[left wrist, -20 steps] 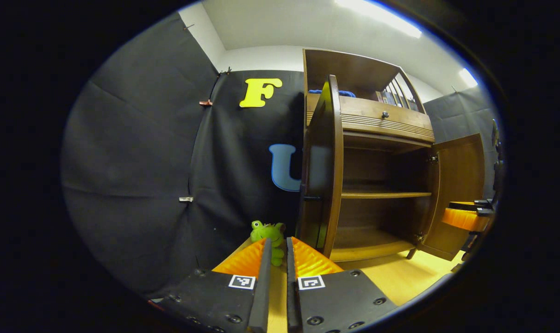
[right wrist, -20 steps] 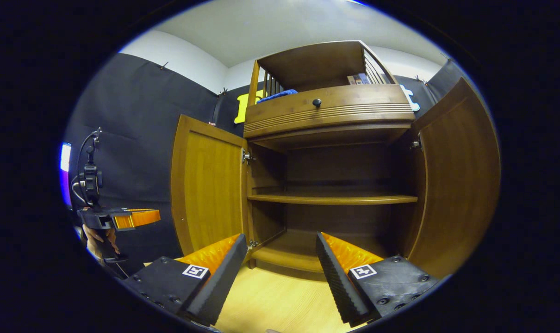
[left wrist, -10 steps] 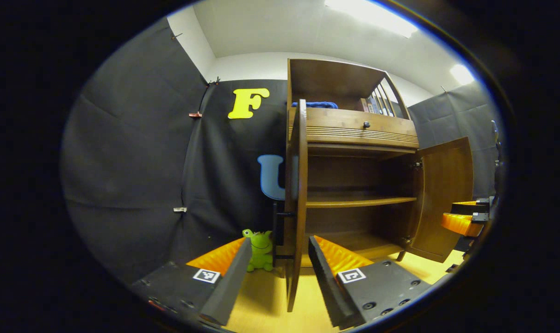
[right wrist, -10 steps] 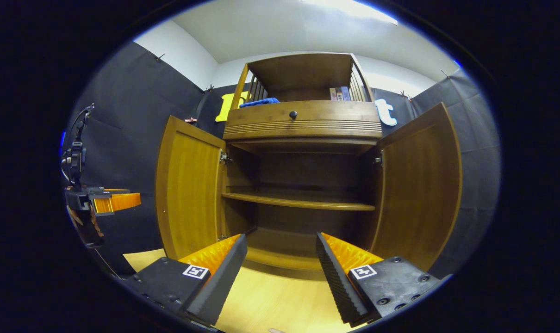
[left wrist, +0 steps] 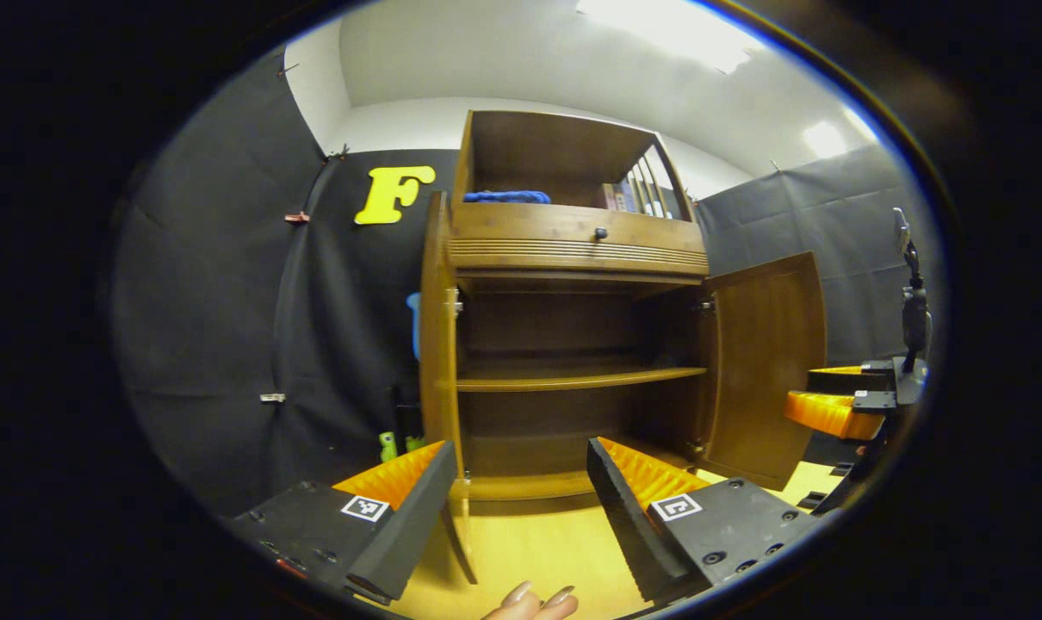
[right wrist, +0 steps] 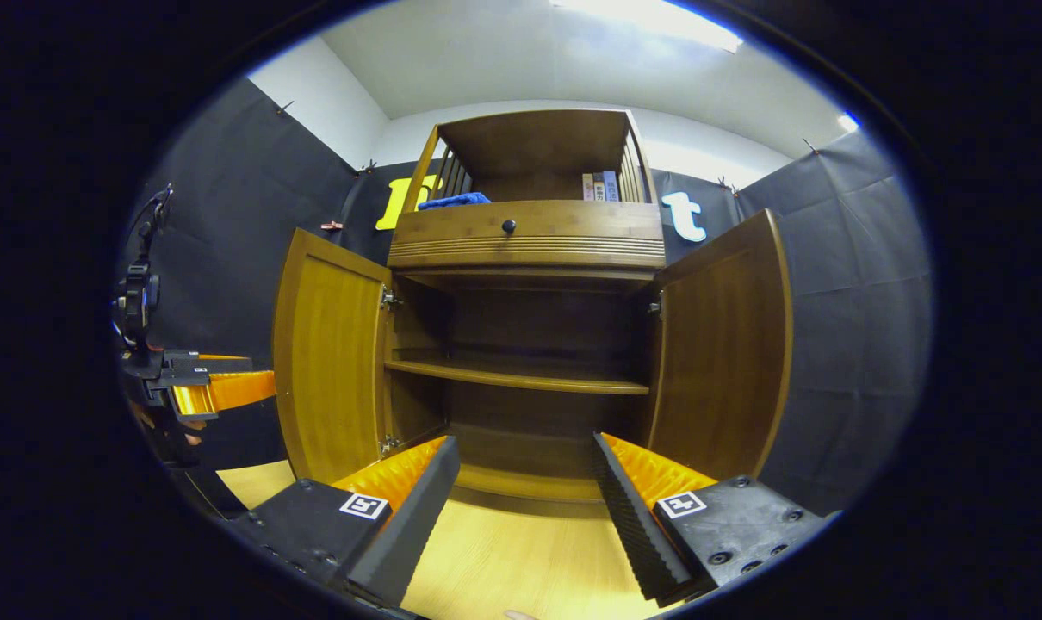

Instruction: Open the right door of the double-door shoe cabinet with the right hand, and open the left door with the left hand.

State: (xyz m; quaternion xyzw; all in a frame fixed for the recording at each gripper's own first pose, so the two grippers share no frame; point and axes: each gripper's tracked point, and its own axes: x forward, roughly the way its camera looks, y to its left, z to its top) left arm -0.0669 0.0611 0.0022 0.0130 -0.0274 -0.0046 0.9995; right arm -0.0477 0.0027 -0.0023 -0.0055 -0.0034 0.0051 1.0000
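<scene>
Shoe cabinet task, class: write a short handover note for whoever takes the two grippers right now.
Left gripper: open, holding nothing, off the cabinet.
Right gripper: open, holding nothing, facing the cabinet.
Shoe cabinet: left door and right door both swung wide; the inner shelf looks bare.
Done: both doors open.
Left: probably nothing; just keep both grippers away from the doors.

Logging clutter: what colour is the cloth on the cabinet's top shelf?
Blue; the cloth shows best in the left gripper view.
</scene>
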